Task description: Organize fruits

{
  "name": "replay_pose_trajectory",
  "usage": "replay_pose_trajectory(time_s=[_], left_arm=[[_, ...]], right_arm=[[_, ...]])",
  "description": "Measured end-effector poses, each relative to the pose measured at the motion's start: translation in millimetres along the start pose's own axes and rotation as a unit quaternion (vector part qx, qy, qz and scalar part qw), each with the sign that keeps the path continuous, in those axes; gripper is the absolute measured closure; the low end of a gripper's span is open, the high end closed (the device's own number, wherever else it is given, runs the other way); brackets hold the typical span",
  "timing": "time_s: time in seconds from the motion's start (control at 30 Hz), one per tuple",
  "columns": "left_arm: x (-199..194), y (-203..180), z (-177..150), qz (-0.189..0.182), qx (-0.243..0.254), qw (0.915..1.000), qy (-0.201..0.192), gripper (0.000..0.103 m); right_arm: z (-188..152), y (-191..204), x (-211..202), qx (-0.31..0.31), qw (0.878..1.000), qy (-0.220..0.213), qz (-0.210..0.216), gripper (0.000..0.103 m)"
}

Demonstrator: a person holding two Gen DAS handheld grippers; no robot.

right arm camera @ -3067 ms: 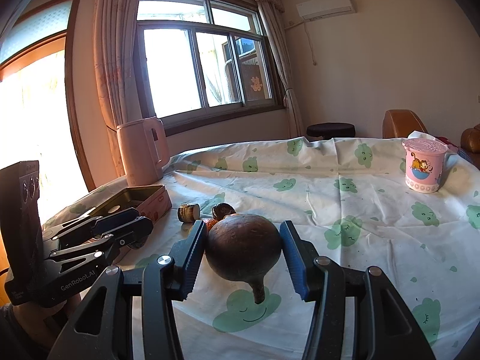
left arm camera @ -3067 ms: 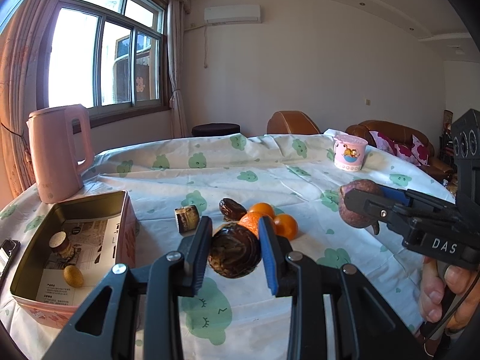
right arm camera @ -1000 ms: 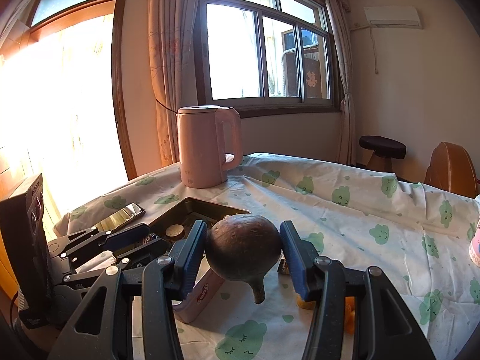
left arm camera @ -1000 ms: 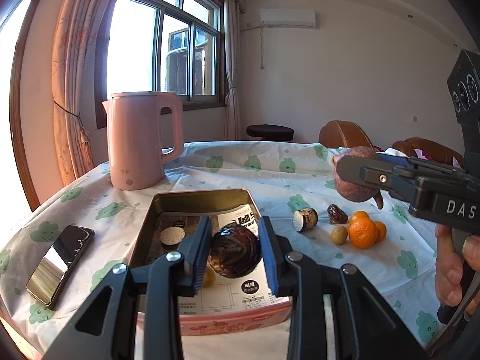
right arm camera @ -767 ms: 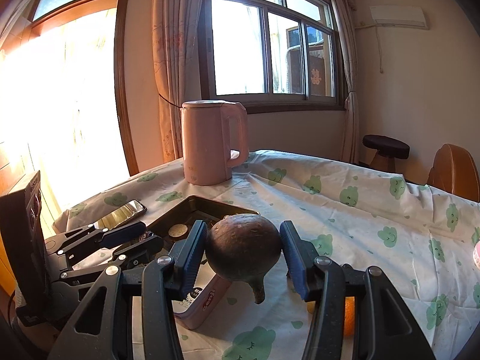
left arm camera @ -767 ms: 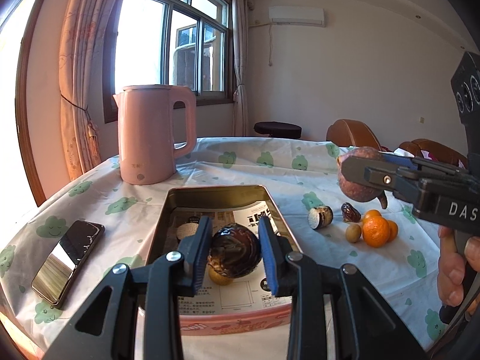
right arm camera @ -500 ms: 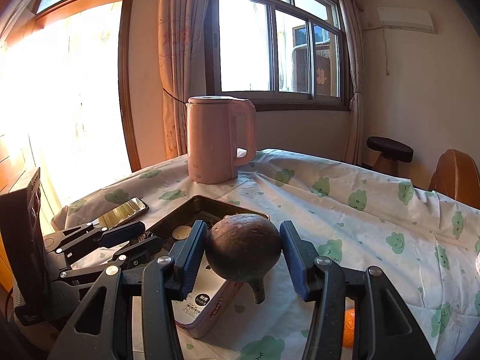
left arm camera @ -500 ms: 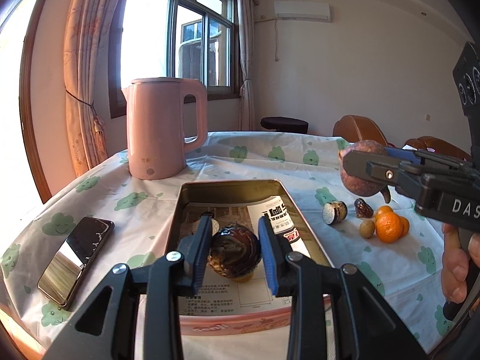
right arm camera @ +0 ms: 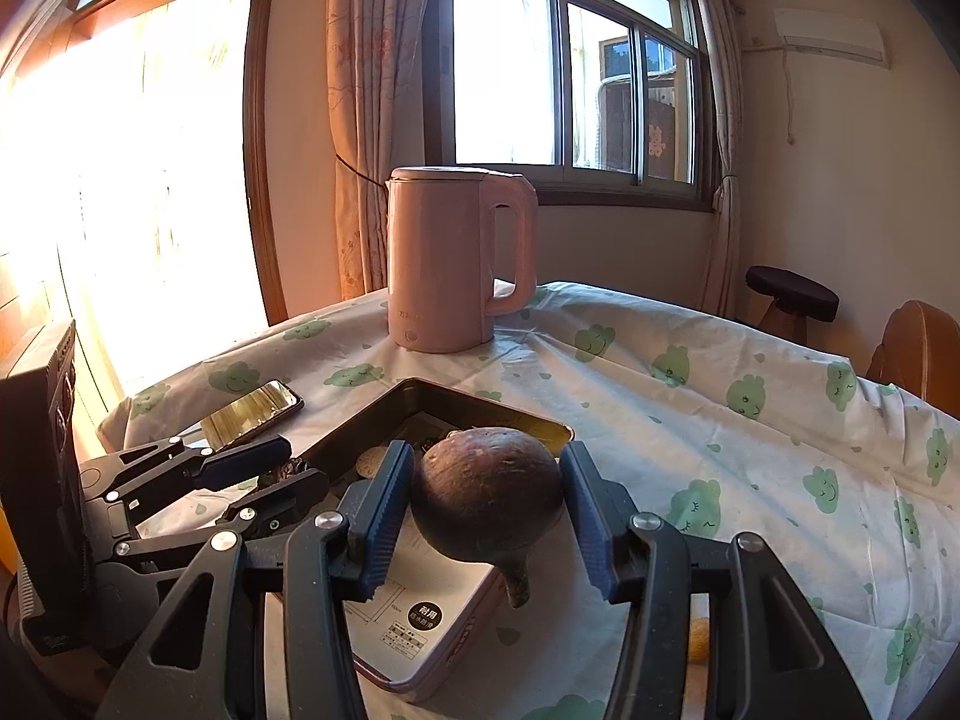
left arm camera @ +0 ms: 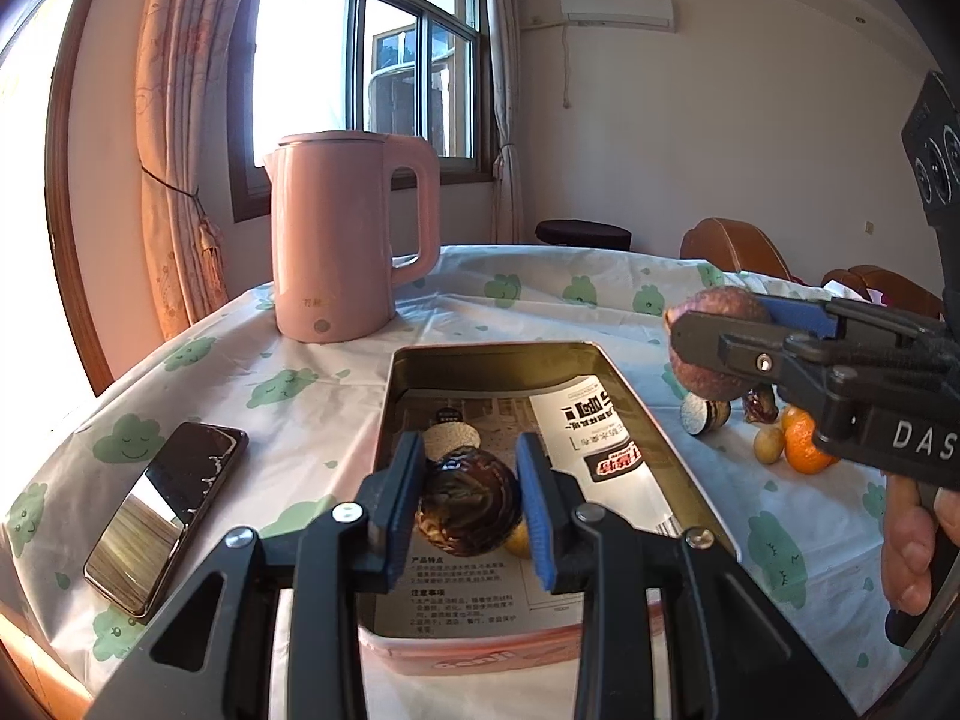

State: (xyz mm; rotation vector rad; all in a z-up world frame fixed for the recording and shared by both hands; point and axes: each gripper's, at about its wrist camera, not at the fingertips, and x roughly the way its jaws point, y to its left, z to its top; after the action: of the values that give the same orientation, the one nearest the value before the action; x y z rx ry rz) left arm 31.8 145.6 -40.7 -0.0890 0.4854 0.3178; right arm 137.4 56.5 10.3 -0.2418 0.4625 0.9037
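Jaws clamp fruit point(left arm camera: 468, 507), above tin point(left arm camera: 630, 396)

— What can you read from your left wrist camera?
— "DAS" in white letters on your right gripper point(left arm camera: 714, 336).
— And the paper point(left arm camera: 594, 438) lining the tin box point(left arm camera: 510, 354)?
— You see printed Chinese text there, too small to make out.

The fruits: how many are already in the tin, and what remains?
Done: a round piece and a yellow fruit lie in the tin. In hand: the left gripper holds a dark fruit, the right gripper a brown one. Left: oranges and small fruits beside the tin.
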Motion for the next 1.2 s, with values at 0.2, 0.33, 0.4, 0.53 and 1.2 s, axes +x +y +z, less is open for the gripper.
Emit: replay_pose_trajectory(time_s=[0.2,0.33,0.4,0.53,1.2], left_arm=[[6,1,-2,-0.003,0.003,0.9999,0.010,0.070],[10,4,-3,-0.003,0.003,0.9998,0.018,0.070],[12,4,-3,-0.003,0.004,0.9998,0.022,0.070],[16,5,-4,-0.002,0.005,0.9996,0.028,0.070],[-21,-7,10,-0.005,-0.014,0.9994,-0.033,0.025]], right_arm=[[-4,4,15,0.000,1.000,0.017,0.002,0.050],[-6,7,24,-0.002,1.000,0.028,0.001,0.050],[-8,8,28,-0.003,0.999,0.033,0.001,0.050],[-10,9,37,-0.002,0.999,0.049,0.000,0.050],[-29,-18,-19,-0.014,0.999,0.032,-0.042,0.042]])
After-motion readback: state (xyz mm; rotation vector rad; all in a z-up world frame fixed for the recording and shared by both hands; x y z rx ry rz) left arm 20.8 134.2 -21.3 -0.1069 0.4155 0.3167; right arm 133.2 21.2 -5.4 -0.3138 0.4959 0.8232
